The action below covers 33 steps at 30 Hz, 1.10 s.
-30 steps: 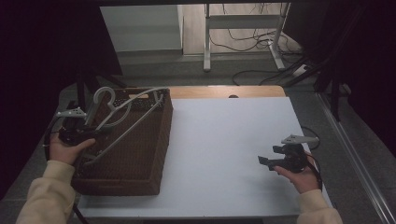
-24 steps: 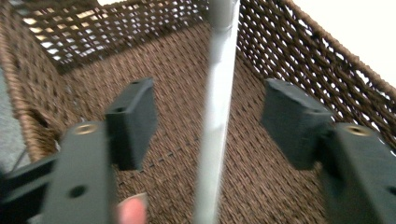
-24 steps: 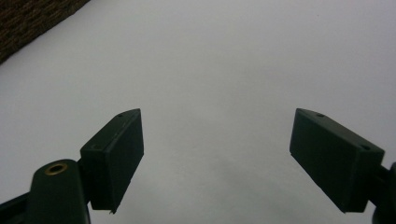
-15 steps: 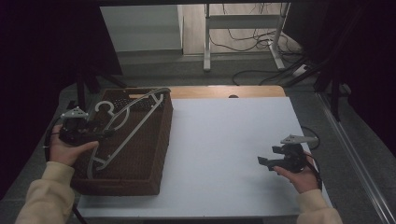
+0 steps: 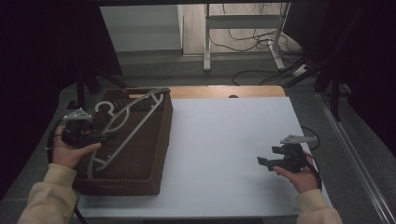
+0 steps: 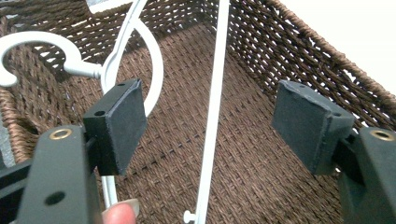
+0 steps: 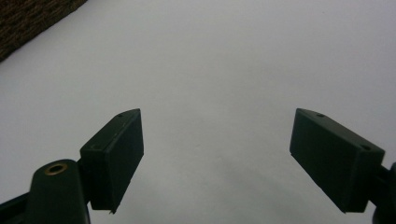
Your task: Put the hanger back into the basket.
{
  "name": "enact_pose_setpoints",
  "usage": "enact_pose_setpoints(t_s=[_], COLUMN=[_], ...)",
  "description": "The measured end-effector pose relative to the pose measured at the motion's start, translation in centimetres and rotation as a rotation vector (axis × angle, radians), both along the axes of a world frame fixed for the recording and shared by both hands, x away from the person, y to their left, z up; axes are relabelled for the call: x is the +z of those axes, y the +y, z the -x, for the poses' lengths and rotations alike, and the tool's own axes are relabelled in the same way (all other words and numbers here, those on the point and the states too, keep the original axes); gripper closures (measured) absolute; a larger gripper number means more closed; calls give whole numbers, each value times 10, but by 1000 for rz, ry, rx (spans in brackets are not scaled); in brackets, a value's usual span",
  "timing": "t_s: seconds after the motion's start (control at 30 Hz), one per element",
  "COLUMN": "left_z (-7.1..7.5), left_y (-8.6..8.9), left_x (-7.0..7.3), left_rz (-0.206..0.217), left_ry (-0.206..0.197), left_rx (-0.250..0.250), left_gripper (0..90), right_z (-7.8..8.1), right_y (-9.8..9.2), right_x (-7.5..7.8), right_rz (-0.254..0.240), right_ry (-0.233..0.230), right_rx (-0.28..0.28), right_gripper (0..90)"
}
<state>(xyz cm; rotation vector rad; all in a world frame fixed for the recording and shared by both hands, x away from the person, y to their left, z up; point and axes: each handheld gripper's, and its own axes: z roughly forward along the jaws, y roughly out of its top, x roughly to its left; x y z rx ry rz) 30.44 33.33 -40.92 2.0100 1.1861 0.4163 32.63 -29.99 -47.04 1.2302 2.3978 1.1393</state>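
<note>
A white hanger (image 5: 133,122) lies slanted in a brown wicker basket (image 5: 161,140) at the left of the white table (image 5: 224,140). My left gripper (image 5: 111,136) hovers over the basket's left side. Its jaws have just been opening and now stand wide. In the left gripper view the hanger's thin bar (image 6: 216,70) runs between the jaws of my left gripper (image 6: 210,121), and neither pad touches it. The hanger's hook (image 6: 28,39) curls at the upper left. My right gripper (image 5: 262,162) rests low near the table's right front, and its jaws (image 7: 217,158) stand open over bare tabletop (image 7: 224,60).
A corner of the basket (image 7: 32,23) shows at the upper left of the right gripper view. A strip of wooden tabletop (image 5: 224,91) runs along the far edge. Beyond it, a metal stand (image 5: 243,42) and cables (image 5: 261,74) sit on the floor.
The left gripper held the hanger with its hook end lifted, then opened and let go. The hanger now lies lower in the basket. The right gripper has not moved.
</note>
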Motion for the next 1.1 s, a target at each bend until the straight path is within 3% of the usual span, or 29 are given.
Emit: enact_pose_setpoints(t_s=[0.37,0.67,0.9,1.1], left_z=[16,39,44,53], left_y=[-17,-65,-92,-106], left_x=[3,7,0,-10], left_rz=[54,117,122,133], left_ry=[-17,-32,-14,-11], left_rx=[-27,-85,-118,-198], left_gripper=[253,243,235,218], right_z=[0,0,2,3], right_y=[0,0,-3,-3], right_x=[0,2,5,6], right_rz=[-3,-16,-34,-42], right_ry=[0,-14,-34,-51], right_rx=[0,10,15,20], right_gripper=[176,173,171,170])
